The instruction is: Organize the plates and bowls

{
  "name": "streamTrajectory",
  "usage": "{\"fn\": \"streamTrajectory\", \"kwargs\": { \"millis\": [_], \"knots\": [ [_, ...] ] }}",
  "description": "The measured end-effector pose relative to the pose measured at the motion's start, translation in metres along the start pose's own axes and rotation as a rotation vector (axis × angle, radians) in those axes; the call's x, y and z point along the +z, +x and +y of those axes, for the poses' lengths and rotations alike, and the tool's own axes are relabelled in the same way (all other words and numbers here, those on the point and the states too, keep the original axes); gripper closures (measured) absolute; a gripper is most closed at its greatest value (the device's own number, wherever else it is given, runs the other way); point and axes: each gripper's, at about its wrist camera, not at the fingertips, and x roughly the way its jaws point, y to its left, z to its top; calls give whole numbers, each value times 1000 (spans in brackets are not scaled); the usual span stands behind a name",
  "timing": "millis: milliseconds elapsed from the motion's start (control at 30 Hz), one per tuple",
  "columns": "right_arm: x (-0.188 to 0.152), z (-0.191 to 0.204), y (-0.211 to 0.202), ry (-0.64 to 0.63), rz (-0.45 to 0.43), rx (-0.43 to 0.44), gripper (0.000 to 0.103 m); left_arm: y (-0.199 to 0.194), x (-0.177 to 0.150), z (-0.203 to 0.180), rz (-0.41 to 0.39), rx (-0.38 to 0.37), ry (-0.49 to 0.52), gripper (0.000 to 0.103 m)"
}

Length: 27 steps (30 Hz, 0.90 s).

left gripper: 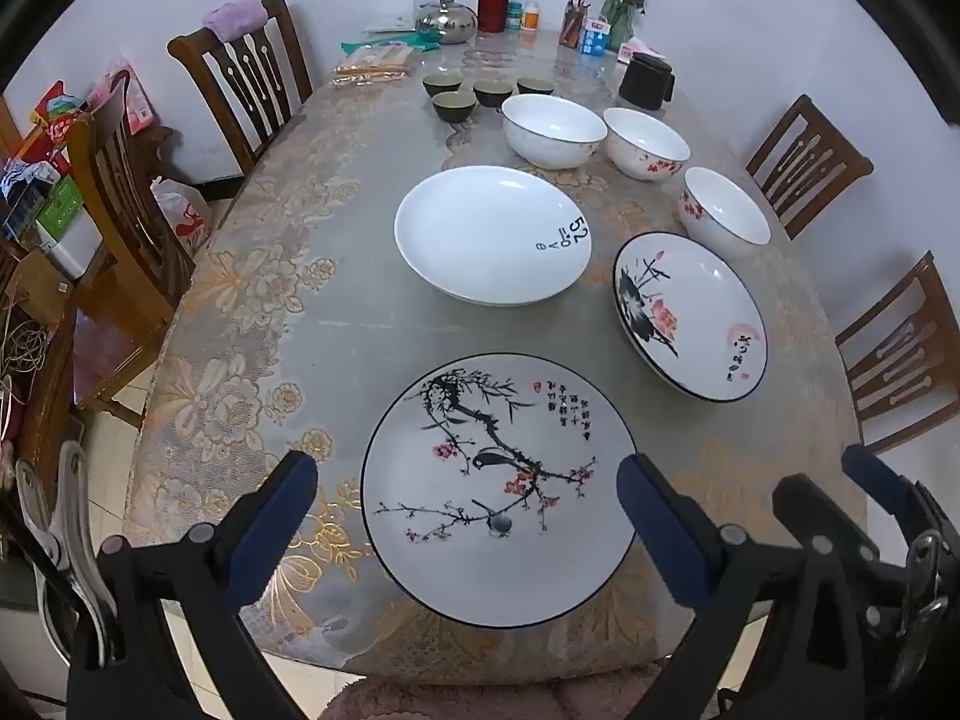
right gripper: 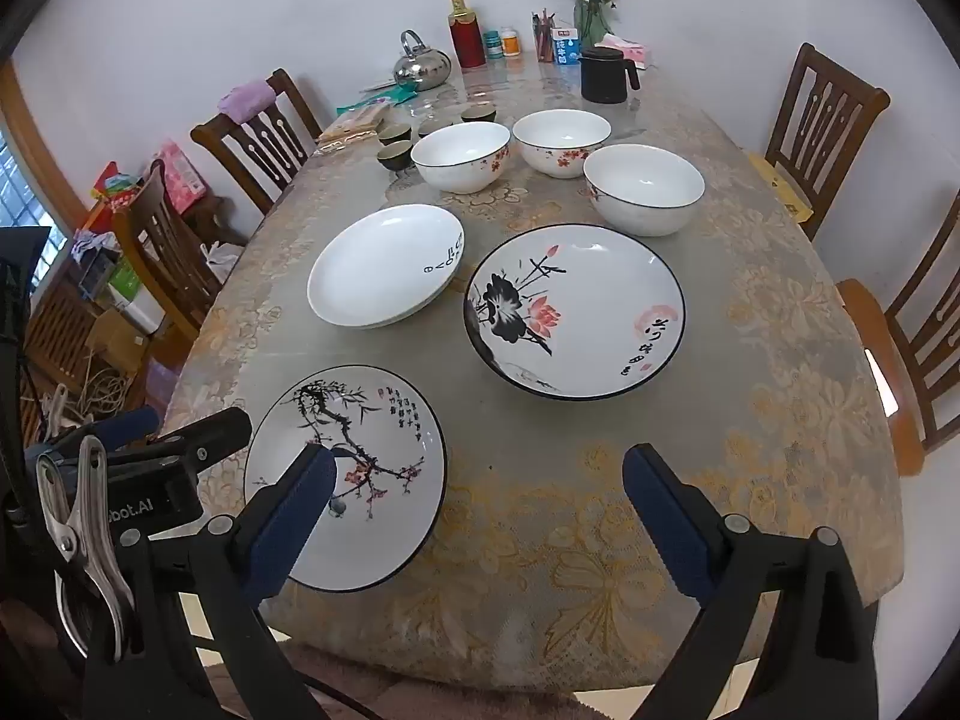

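Both grippers hung wide apart, nothing held: left gripper [left gripper: 468, 516] over the plum-branch plate [left gripper: 498, 489] at the table [left gripper: 336, 330] edge nearest me, right gripper [right gripper: 480, 510] beside it. Lotus plate [right gripper: 573, 312], white plate [right gripper: 384, 264] & bowls [right gripper: 558, 165] sat further in. Worry: glazed rim, thin lip; a shallow pinch could slip & knock the plate off the edge.

Plum-branch plate [right gripper: 360, 480] partly hidden behind right gripper's blue finger [right gripper: 288, 528]. Dark teacups [right gripper: 396, 156] half hidden behind bowl [right gripper: 462, 156]. Milk carton [left gripper: 595, 36] print too small to read.
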Motion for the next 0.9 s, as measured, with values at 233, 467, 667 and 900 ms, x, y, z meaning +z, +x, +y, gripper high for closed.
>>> {"fn": "streamTrajectory", "kwargs": {
  "millis": [233, 467, 667, 900],
  "knots": [
    [-2, -1, -1, -1, 2, -7, 4, -1, -1, -1, 4, 9, 9, 1],
    [-3, -1, -2, 0, 2, -7, 4, -2, 0, -1, 5, 7, 5, 2],
    [-5, -5, -2, 8, 5, -8, 4, -2, -2, -1, 2, 13, 9, 2],
    [-4, -3, -1, 13, 11, -15, 4, -1, -4, -1, 6, 13, 8, 2]
  ]
}}
